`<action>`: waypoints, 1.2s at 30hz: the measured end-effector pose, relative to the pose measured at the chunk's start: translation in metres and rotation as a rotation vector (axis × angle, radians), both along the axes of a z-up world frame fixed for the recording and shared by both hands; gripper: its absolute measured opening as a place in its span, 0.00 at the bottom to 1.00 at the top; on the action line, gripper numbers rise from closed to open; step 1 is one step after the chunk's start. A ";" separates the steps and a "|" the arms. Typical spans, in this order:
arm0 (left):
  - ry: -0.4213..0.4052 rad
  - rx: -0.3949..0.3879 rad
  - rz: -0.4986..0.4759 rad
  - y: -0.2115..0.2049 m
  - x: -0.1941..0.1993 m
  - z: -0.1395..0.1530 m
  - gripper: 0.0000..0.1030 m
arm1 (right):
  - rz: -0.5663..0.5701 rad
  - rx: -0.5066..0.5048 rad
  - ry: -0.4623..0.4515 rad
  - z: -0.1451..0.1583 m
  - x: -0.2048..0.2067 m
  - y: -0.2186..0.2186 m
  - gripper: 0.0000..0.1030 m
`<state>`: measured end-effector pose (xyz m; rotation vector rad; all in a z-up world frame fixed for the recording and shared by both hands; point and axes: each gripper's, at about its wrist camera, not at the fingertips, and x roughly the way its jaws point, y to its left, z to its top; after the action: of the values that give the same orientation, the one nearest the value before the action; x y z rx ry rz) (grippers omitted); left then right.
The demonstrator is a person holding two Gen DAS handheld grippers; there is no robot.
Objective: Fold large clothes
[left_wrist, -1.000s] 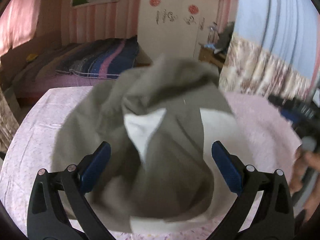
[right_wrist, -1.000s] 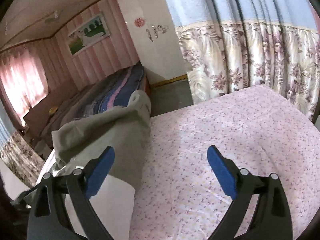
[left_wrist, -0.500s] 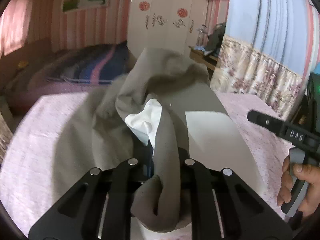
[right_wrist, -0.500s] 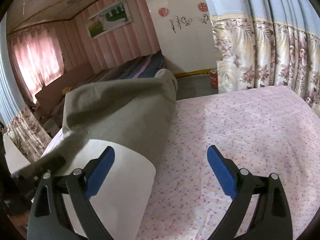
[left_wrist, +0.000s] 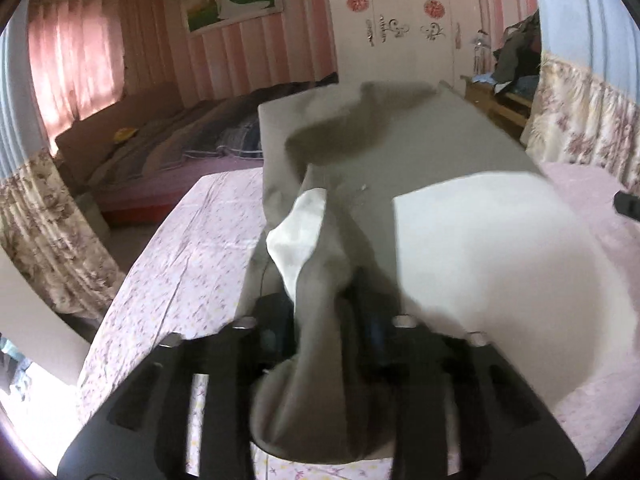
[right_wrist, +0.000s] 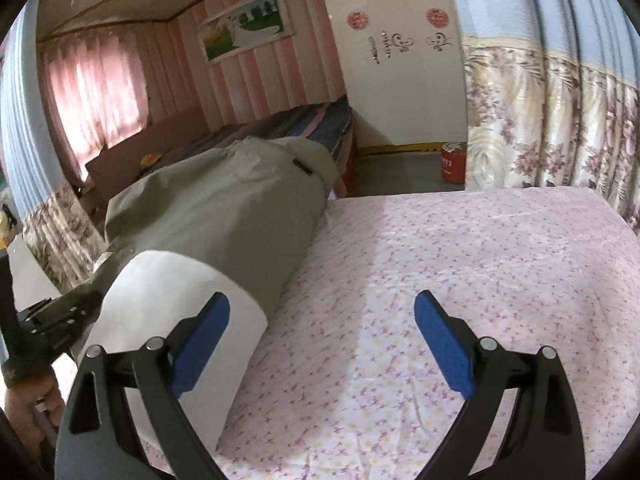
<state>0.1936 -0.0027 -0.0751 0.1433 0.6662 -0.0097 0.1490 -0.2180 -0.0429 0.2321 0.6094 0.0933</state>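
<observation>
Pink-striped walls, a white wardrobe (right_wrist: 400,60) and flowered curtains (right_wrist: 552,120) frame a table under a pink floral cloth (right_wrist: 460,272), where the folding has barely begun. An olive-grey garment with a white lining (left_wrist: 400,152) is draped over a white folding board (left_wrist: 480,260) on the left part of the table, bunched and uneven, with no neat crease visible. The left gripper (left_wrist: 324,320) has a twisted rope of this fabric between its jaws, which are opening, so its hold seems to be loosening. The right gripper (right_wrist: 322,340) hangs wide apart and empty over bare cloth, just beside the board. By my reading, spreading, smoothing and every fold remain.
</observation>
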 end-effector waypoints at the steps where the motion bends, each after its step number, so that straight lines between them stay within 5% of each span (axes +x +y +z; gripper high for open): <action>1: -0.015 0.013 0.016 0.000 -0.001 0.002 0.59 | 0.007 -0.011 -0.001 0.001 0.000 0.004 0.91; 4: -0.042 -0.011 0.049 0.011 -0.004 0.021 0.78 | 0.014 -0.032 -0.013 0.006 0.000 0.012 0.91; 8: -0.170 0.100 0.092 0.007 -0.013 0.064 0.80 | -0.011 -0.054 -0.030 0.019 0.011 0.014 0.91; 11: -0.233 0.047 0.053 0.002 -0.007 0.104 0.90 | -0.044 -0.067 -0.051 0.036 0.028 0.016 0.92; 15: -0.203 -0.026 -0.021 -0.014 0.041 0.131 0.93 | -0.066 -0.072 -0.067 0.053 0.066 0.019 0.94; 17: -0.208 -0.021 -0.057 -0.024 0.068 0.128 0.94 | -0.075 -0.081 -0.060 0.055 0.088 0.021 0.94; 20: -0.137 0.088 -0.057 -0.036 0.117 0.103 0.95 | -0.082 -0.116 -0.028 0.047 0.117 0.026 0.94; 25: -0.004 0.064 0.007 -0.018 0.177 0.063 0.95 | -0.084 -0.197 -0.013 0.029 0.155 0.039 0.94; 28: 0.063 0.056 0.053 -0.005 0.195 0.039 0.97 | -0.116 -0.287 -0.009 0.010 0.178 0.046 0.94; 36: 0.162 -0.024 0.098 0.028 0.199 -0.017 0.97 | -0.074 -0.304 0.070 -0.029 0.208 0.053 0.95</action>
<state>0.3930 0.0255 -0.0919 0.0869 0.8340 0.0657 0.3572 -0.1654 -0.0715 -0.0367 0.6755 -0.0791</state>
